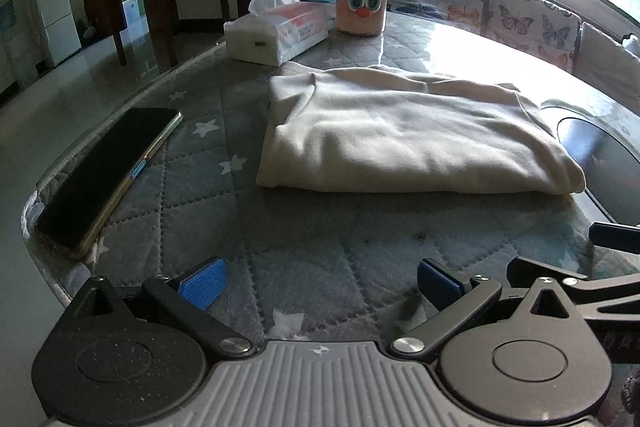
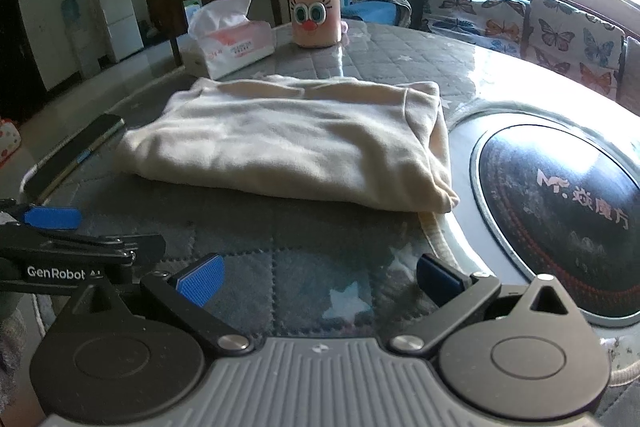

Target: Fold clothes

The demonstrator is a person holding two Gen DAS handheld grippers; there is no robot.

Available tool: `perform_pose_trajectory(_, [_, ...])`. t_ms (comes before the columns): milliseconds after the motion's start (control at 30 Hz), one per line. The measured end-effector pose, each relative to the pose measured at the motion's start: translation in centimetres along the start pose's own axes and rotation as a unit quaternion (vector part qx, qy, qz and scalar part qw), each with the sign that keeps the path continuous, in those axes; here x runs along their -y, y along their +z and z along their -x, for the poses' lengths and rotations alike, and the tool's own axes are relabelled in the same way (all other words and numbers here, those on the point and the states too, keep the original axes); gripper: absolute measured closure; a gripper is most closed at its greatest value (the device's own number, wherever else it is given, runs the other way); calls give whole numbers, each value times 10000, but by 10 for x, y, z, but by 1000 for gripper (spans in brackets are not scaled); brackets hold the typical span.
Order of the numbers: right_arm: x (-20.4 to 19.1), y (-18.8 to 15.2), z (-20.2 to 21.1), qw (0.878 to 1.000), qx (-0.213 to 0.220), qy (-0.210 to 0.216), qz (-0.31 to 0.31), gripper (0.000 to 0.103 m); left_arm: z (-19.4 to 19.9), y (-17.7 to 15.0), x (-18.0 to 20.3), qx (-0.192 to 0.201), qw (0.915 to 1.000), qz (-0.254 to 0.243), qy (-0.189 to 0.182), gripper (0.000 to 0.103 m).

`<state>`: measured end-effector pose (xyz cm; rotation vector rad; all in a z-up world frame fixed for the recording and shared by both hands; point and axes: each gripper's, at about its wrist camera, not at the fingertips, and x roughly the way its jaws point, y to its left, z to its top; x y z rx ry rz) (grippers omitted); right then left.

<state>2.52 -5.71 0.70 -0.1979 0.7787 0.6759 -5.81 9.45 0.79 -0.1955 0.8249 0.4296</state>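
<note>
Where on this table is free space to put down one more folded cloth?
Free: the quilted strip between the garment and both grippers, left and right, and the cover right of the bottle. Crowded: the phone on the left edge, the tissue box behind, the round plate.

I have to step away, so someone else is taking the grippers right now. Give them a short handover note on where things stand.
Left gripper: open, empty, low over the quilted table cover, short of the garment.
Right gripper: open, empty, alongside the left one.
Cream garment: folded into a compact rectangle mid-table, between the phone and the round black hob; tissue box and pink bottle behind it.
Done: folding looks finished.
Left: perhaps tidy the trailing hem at its near right corner.
</note>
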Motion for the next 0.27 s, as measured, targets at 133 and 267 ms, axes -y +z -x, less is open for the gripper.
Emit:
perform_pose_trajectory(133, [-2, -2, 0, 10000, -14, -61, 33, 0, 0, -2, 0, 29, 10000, -12, 7, 0])
perform_pose_trajectory(267, [-3, -3, -1, 9999, -32, -97, 58, 0, 0, -3, 1, 40, 10000, -32, 11, 0])
